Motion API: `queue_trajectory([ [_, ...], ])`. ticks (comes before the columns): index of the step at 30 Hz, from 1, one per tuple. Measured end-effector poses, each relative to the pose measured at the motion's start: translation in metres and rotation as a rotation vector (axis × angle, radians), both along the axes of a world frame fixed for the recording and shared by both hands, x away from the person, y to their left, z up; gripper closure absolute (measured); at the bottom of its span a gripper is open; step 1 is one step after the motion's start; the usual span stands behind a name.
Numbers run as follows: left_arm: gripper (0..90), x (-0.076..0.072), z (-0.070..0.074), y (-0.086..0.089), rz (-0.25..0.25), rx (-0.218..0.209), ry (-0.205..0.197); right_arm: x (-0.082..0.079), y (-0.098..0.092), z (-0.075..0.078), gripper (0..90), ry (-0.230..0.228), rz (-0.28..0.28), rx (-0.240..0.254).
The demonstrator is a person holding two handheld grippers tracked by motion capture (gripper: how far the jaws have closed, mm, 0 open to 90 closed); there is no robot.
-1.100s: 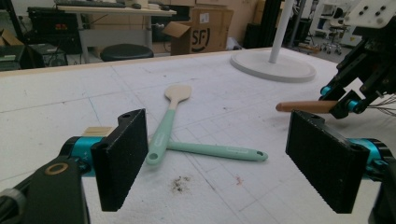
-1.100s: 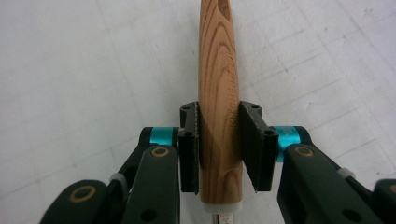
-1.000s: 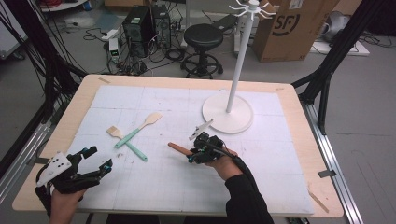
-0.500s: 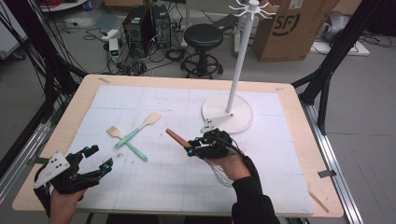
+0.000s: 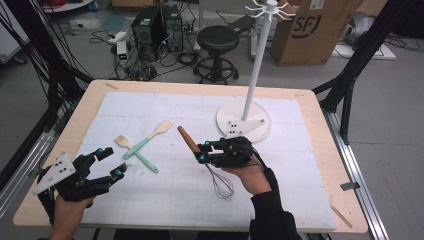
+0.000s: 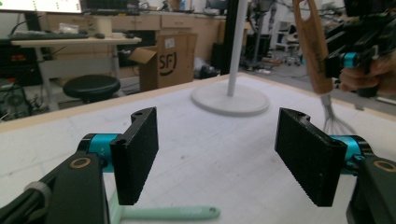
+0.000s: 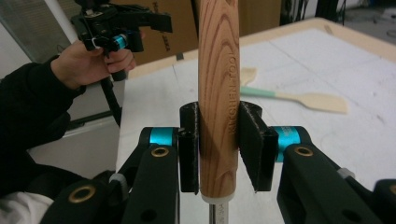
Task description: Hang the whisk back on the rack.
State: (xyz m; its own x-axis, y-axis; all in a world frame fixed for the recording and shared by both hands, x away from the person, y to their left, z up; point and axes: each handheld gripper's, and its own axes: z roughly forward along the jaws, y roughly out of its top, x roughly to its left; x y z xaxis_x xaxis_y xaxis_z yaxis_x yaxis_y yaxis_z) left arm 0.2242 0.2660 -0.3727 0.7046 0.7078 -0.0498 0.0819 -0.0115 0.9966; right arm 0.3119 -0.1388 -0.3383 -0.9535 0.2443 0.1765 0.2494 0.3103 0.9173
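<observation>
The right gripper [image 7: 219, 149] is clamped on the whisk's [image 5: 200, 155] hard, smooth wooden handle, up off the table [image 5: 300, 200]; it looks light; the wires bend easily; the left gripper [image 6: 224, 158], half-closing, holds nothing.

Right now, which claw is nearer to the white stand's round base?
The right claw, shut on the whisk's wooden handle, hangs just in front of the white stand's round base. The left claw is far off near the table's front left corner, open.
</observation>
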Motion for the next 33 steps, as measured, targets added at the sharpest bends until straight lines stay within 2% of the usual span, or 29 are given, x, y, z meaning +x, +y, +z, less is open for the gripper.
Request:
queue_trajectory([
  [6,32.3,0.005,0.028,-0.011,-0.088,-0.036,-0.038,-0.007,0.004,0.008,70.0,-0.037,0.040,0.044],
  [12,32.7,0.005,0.048,-0.026,-0.159,-0.034,-0.076,-0.013,0.008,0.018,70.1,-0.071,0.082,0.097],
  [18,33.0,0.006,0.054,-0.036,-0.177,-0.020,-0.089,-0.014,0.011,0.020,70.1,-0.080,0.088,0.111],
  [27,34.9,0.006,0.057,-0.036,-0.189,-0.017,-0.092,-0.015,0.011,0.021,70.0,-0.081,0.100,0.128],
  [33,36.4,0.008,0.064,-0.042,-0.247,-0.006,-0.101,-0.016,0.014,0.022,70.0,-0.076,0.130,0.136],
])
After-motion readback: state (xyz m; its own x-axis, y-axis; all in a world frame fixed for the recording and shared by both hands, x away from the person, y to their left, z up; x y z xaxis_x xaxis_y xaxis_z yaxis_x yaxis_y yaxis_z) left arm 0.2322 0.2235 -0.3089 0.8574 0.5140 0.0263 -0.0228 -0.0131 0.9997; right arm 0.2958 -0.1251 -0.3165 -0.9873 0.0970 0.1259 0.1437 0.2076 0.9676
